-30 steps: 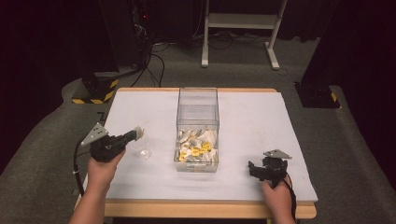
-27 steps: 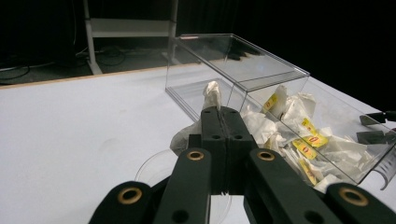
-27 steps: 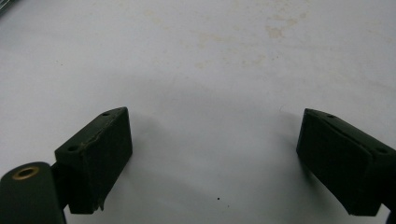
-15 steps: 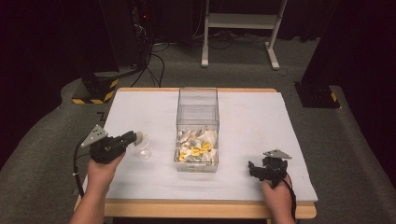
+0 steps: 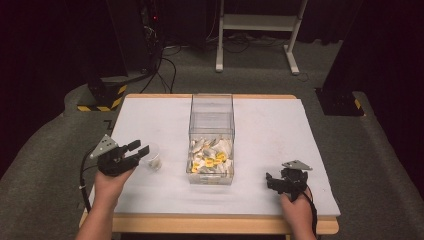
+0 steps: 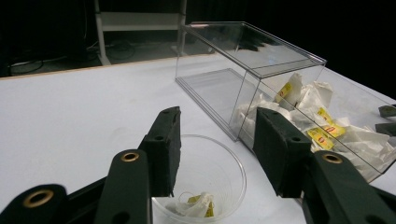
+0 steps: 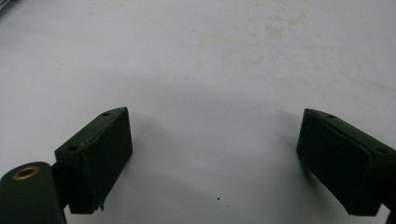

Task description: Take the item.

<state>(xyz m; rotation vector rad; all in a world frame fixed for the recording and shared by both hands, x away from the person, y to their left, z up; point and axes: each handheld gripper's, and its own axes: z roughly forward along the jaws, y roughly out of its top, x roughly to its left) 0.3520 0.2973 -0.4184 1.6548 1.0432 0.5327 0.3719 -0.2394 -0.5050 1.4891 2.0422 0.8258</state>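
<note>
A clear plastic cup (image 6: 205, 179) stands on the white table with one tea bag (image 6: 196, 206) in its bottom; the high view shows the cup (image 5: 151, 161) just ahead of my left gripper (image 5: 137, 151). My left gripper (image 6: 217, 154) is open, its jaws on either side of the cup's near rim and empty. A clear box (image 5: 212, 137) lies in the table's middle with a heap of tea bags (image 5: 210, 159) at its near end. My right gripper (image 5: 271, 181) rests low at the front right, and its own view shows that gripper (image 7: 215, 158) open over bare table.
The white table cover (image 5: 270, 130) reaches the wooden front edge (image 5: 210, 224). Through the box wall (image 6: 280, 100) the yellow-tagged bags (image 6: 322, 133) lie close to my left gripper's right jaw. Beyond the table are cables and a white stand (image 5: 255, 30).
My left gripper drew back toward the person and opened; the tea bag it carried over the cup now lies inside the cup. The right gripper has stayed put.
</note>
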